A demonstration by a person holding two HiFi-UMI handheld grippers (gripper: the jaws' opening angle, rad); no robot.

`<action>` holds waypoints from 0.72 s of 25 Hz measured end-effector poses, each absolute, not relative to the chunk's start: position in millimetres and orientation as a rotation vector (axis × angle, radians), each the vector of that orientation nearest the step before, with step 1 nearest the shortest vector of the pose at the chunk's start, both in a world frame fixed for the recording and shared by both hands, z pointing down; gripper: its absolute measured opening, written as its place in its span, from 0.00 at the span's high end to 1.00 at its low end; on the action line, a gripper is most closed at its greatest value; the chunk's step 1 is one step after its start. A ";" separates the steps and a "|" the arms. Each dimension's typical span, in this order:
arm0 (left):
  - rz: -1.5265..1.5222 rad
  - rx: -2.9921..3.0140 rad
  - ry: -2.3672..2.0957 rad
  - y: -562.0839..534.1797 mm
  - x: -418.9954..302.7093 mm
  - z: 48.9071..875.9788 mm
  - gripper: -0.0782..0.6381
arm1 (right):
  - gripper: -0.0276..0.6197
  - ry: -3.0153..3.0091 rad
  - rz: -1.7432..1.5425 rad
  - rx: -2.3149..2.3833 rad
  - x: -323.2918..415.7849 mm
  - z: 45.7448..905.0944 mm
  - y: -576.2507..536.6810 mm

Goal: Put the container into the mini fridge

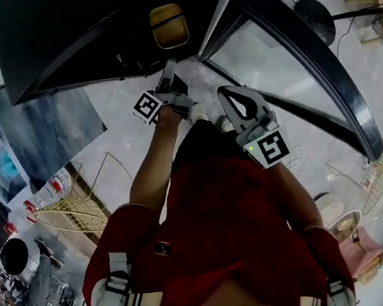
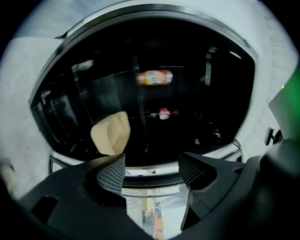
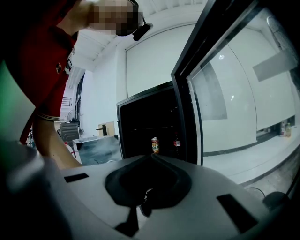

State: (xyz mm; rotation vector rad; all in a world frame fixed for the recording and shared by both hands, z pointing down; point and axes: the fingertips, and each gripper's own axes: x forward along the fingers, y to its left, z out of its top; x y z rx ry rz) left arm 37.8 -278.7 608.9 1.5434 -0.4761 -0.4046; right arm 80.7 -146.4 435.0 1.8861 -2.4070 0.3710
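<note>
The mini fridge (image 1: 57, 33) is black and stands open, with its glass door (image 1: 283, 53) swung out to the right. A beige container (image 1: 168, 24) rests inside it, and the left gripper view shows the container (image 2: 111, 132) just past my left jaw. My left gripper (image 1: 167, 75) is at the fridge opening, and its jaws (image 2: 151, 171) are open with nothing between them. My right gripper (image 1: 231, 93) hangs back by the door, shut and empty (image 3: 151, 157). Deeper in the fridge are a can (image 2: 154, 77) and a small bottle (image 2: 164, 112).
A yellow wire rack (image 1: 66, 207) with red-capped bottles stands at the left beside a grey-blue board (image 1: 41, 126). Cables and a wire basket (image 1: 377, 180) lie on the pale floor at the right. A black round stand (image 1: 313, 14) is behind the door.
</note>
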 end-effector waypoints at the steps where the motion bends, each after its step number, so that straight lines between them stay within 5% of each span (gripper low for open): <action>1: -0.417 1.565 -0.464 -274.6 36.7 594.4 0.39 | 0.96 -2.414 0.370 1.882 80.3 432.1 -144.2; 7: -0.439 1.722 -0.451 -249.8 26.7 522.6 0.44 | 0.96 -2.454 0.337 1.865 80.2 411.3 -129.4; 18: -0.351 2.155 -0.478 -194.4 2.7 415.1 0.68 | 0.96 -2.550 0.254 1.861 79.0 365.4 -98.3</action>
